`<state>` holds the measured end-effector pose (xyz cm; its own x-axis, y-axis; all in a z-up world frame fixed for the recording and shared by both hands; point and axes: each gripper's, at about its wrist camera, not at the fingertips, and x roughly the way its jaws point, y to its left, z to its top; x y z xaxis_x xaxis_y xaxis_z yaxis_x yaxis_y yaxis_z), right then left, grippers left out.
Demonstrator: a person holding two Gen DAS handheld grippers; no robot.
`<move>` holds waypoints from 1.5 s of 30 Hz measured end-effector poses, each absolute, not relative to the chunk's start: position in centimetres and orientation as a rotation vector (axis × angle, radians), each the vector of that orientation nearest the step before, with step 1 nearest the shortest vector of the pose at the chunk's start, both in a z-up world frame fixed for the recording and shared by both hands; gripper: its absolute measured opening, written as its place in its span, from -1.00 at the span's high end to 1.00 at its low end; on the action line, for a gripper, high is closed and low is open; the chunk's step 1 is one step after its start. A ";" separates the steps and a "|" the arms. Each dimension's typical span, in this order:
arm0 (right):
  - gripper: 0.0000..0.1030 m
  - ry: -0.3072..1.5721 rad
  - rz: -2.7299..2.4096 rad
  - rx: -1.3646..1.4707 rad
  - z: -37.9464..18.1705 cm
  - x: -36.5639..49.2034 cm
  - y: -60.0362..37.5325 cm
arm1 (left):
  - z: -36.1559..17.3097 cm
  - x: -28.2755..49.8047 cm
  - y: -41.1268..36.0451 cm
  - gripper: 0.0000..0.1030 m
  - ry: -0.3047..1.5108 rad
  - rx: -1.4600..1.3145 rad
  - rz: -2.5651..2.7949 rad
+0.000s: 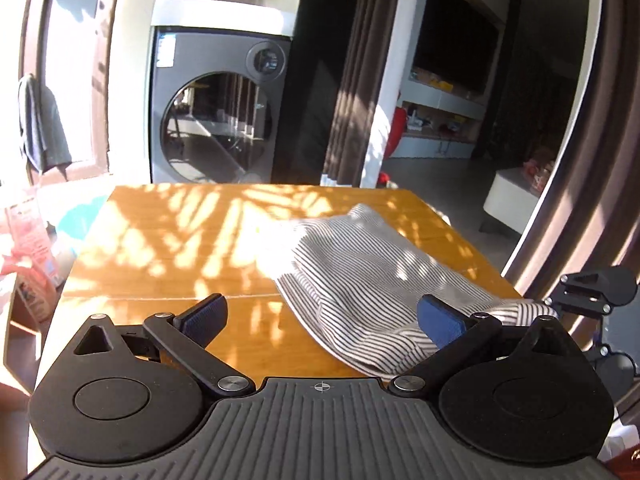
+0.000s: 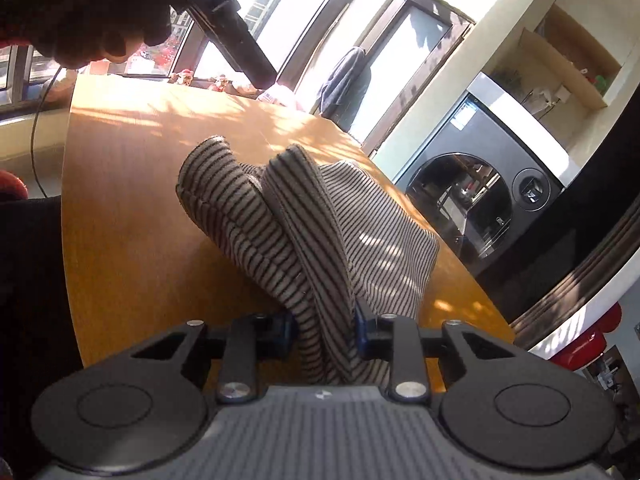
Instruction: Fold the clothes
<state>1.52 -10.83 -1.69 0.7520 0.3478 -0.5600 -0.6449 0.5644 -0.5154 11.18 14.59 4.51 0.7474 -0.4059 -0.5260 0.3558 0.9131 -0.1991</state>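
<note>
A grey and white striped garment (image 1: pixel 372 284) lies bunched on the wooden table (image 1: pixel 160 264), toward its right side. My left gripper (image 1: pixel 320 320) is open above the table's near edge; its right finger (image 1: pixel 440 320) rests against the garment's near fold, its left finger (image 1: pixel 204 318) is over bare wood. In the right wrist view my right gripper (image 2: pixel 324 332) is shut on a bunched fold of the striped garment (image 2: pixel 304 232) and holds it lifted off the table (image 2: pixel 132 200). The left gripper's handle (image 2: pixel 224 20) and the hand holding it show at the top left.
A grey front-loading washing machine (image 1: pixel 218 108) stands behind the table. A dark towel (image 1: pixel 40 128) hangs by the door at left. Bags and clutter (image 1: pixel 28 248) sit off the table's left edge. A curtain (image 1: pixel 580 160) hangs at right.
</note>
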 end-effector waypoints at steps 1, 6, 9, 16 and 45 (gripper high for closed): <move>0.47 0.425 0.623 -0.791 -1.0 0.8 -11.1 | 4.5 12.0 14.5 -0.84 0.600 -0.118 -0.427; 0.48 0.409 0.699 -0.836 4.9 -0.6 -11.0 | 2.5 15.2 11.5 -0.51 0.652 -0.115 -0.507; 0.48 0.399 0.745 -0.863 8.5 -1.4 -11.0 | 0.6 16.3 9.4 -0.38 0.695 -0.062 -0.563; 0.45 0.527 0.859 -0.768 7.3 8.4 -10.9 | -3.3 18.1 6.7 -0.33 0.780 -0.017 -0.674; 0.16 0.558 0.604 0.088 4.1 16.3 -22.0 | 0.7 17.2 0.6 -0.57 0.655 0.223 -0.738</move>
